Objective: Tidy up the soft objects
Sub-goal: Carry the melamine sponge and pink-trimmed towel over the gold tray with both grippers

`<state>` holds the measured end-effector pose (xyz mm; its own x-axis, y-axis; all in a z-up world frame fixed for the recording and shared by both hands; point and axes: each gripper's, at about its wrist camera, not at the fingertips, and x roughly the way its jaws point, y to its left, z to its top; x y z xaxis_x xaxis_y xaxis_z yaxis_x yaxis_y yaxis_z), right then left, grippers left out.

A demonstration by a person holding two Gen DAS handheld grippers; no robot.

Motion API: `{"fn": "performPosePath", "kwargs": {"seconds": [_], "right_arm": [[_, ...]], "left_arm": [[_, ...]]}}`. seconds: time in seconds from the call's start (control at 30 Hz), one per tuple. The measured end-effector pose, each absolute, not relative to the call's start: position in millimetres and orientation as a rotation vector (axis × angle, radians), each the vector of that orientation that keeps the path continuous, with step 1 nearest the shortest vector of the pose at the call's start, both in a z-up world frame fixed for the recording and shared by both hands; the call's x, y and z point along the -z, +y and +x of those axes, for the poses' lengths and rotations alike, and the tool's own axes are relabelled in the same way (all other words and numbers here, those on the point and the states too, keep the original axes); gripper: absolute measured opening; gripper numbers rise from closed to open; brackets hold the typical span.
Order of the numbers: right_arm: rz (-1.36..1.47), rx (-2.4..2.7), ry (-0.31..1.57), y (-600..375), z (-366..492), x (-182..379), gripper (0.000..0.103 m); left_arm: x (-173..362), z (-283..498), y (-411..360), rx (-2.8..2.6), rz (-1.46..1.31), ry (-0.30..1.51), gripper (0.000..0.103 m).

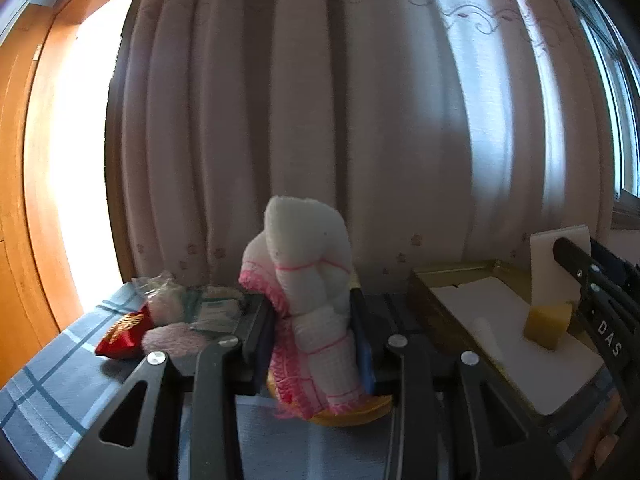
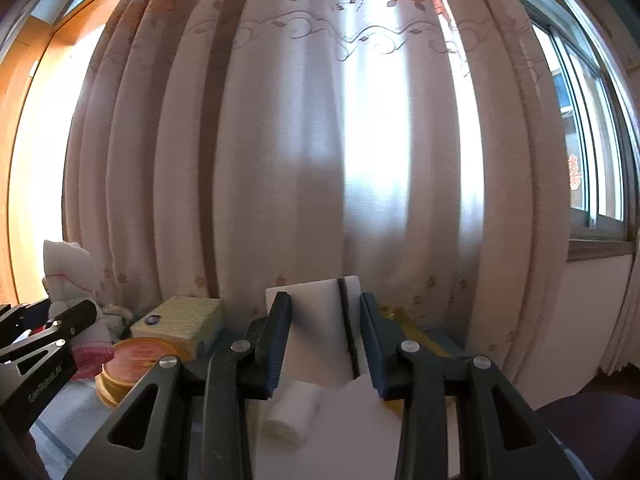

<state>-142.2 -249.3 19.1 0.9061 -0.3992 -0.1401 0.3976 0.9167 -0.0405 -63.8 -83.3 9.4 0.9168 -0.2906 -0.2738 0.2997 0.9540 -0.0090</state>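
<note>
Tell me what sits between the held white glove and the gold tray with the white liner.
In the right wrist view, a round yellow tin and a yellow sponge block sit between the glove and the tray.

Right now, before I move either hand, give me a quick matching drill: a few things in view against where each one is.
Things:
1. white cloth with pink trim
2. white foam block
3. red packet
4. small white roll

Places:
A. lying on the white sheet, just below the right gripper
B. on the checked cloth, far left of the left wrist view
C. clamped in the left gripper
D. clamped upright in the right gripper

Pairs: 1-C, 2-D, 3-B, 4-A
</note>
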Motion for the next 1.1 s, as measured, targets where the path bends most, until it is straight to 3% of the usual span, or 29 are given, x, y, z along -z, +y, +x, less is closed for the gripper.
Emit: {"fn": "performPosePath", "kwargs": {"seconds": [1.1], "right_arm": [[0.090, 0.596, 0.197, -349, -174, -19, 0.037]], "left_arm": [[-14, -90, -195, 0.556, 0.165, 0.232, 0.034]]}}
